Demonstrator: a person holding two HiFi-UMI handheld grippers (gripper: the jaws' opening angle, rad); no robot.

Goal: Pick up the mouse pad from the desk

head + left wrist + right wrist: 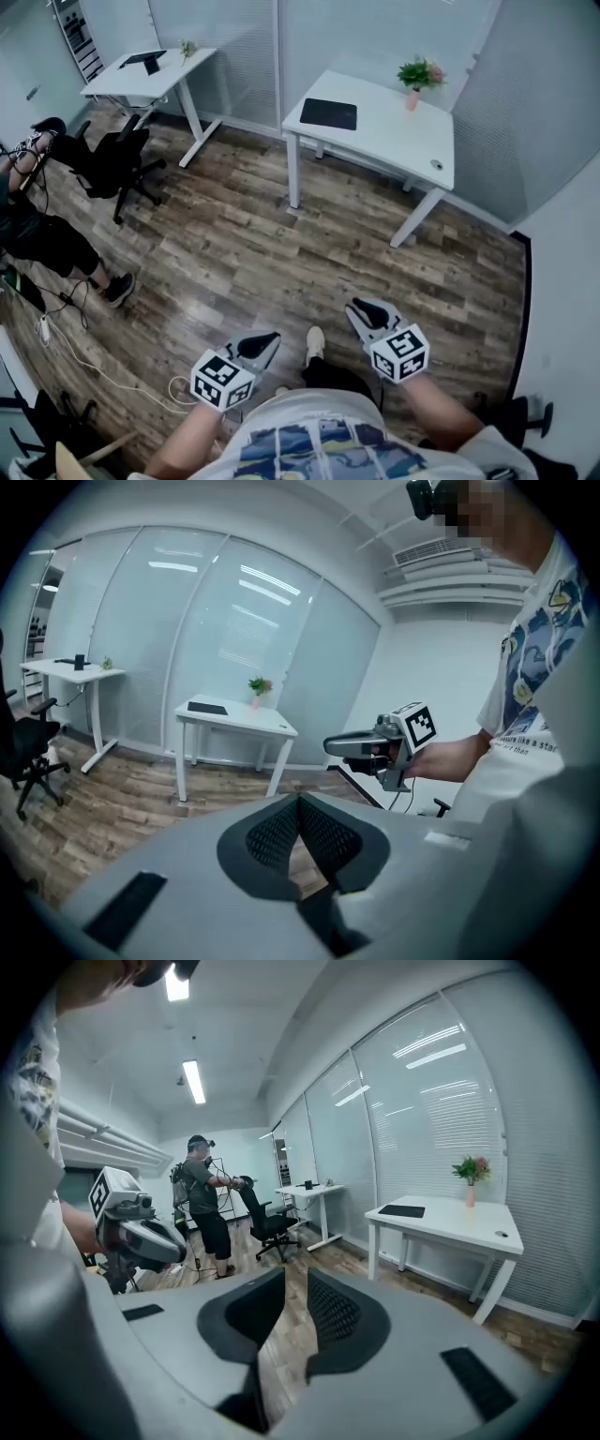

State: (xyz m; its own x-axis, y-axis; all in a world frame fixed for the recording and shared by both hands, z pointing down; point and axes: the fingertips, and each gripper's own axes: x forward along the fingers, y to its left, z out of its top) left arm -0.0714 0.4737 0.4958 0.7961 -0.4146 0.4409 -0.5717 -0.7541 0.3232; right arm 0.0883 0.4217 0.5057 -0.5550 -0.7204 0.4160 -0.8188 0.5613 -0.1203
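Observation:
The black mouse pad (pixel 328 113) lies flat on the far-left part of the white desk (pixel 394 131). It also shows in the left gripper view as the mouse pad (pixel 207 708) and in the right gripper view as the mouse pad (pixel 401 1210), small and far away. Both grippers hang over the wooden floor well short of the desk. My left gripper (pixel 264 343) has its pads meeting at the tips (pixel 300 801), nothing between them. My right gripper (pixel 364 311) holds a clear gap between its jaws (pixel 295 1279), with only floor seen through it.
A potted plant in a pink vase (pixel 417 77) stands at the desk's far right. A second white desk (pixel 150 70) and a black office chair (pixel 117 159) stand at the back left. Another person (pixel 37 234) stands at the left, cables (pixel 84 361) trailing on the floor. Glass partitions back the desks.

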